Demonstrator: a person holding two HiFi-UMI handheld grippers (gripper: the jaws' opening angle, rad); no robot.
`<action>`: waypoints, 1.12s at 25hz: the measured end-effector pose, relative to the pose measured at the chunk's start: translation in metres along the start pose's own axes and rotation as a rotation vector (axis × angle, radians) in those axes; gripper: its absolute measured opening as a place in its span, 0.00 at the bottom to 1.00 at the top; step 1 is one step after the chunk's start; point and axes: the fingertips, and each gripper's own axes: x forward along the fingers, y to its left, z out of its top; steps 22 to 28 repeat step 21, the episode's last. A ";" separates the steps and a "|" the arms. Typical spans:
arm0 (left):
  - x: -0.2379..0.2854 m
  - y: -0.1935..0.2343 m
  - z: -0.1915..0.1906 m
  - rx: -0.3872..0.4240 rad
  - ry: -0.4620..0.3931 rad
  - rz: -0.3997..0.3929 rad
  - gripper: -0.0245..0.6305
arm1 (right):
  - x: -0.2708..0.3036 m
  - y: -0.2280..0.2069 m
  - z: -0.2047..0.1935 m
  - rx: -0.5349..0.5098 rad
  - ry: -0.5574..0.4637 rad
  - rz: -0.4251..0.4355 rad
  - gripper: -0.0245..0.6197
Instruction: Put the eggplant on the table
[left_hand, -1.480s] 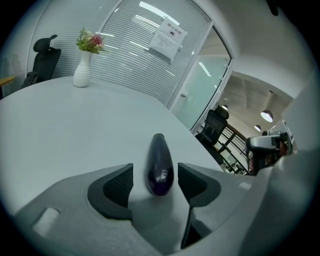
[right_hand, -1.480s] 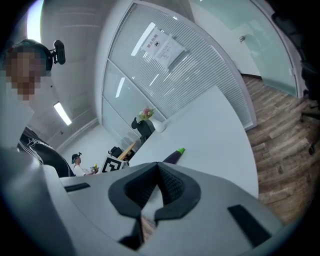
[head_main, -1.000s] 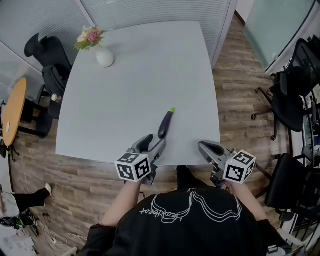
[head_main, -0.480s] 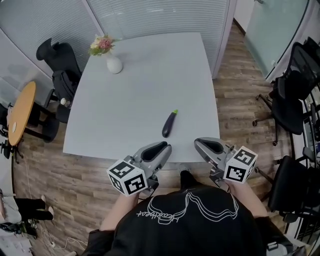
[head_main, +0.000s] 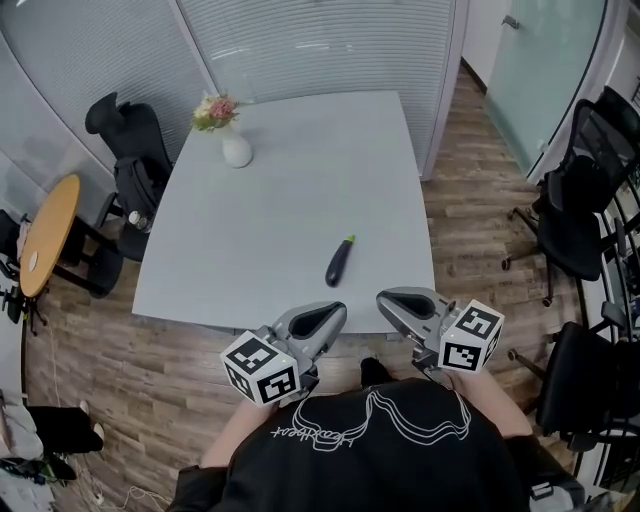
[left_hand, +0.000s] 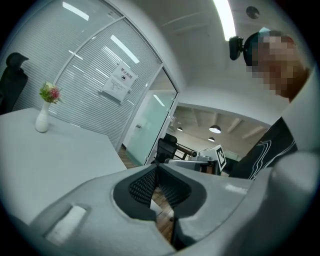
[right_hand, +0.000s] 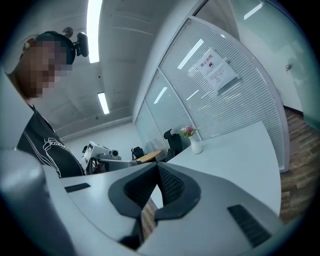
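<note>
eggplant (head_main: 339, 263): lying on the tabletop (head_main: 300, 170) near my edge, long axis pointing away from me, green stem far | left gripper (head_main: 333, 314): fingers just closed, nothing between them (nearer one, eggplant straight ahead) | right gripper (head_main: 390, 301): fingers together, empty
</note>
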 end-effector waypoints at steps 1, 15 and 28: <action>-0.001 -0.002 0.001 0.009 0.000 0.001 0.07 | 0.000 0.002 0.001 0.000 -0.003 0.003 0.05; -0.009 0.005 0.005 -0.003 -0.008 0.037 0.07 | 0.001 0.003 -0.003 0.005 0.002 0.001 0.05; -0.005 0.011 0.003 -0.009 0.005 0.040 0.07 | 0.006 -0.002 -0.005 0.012 0.010 -0.002 0.05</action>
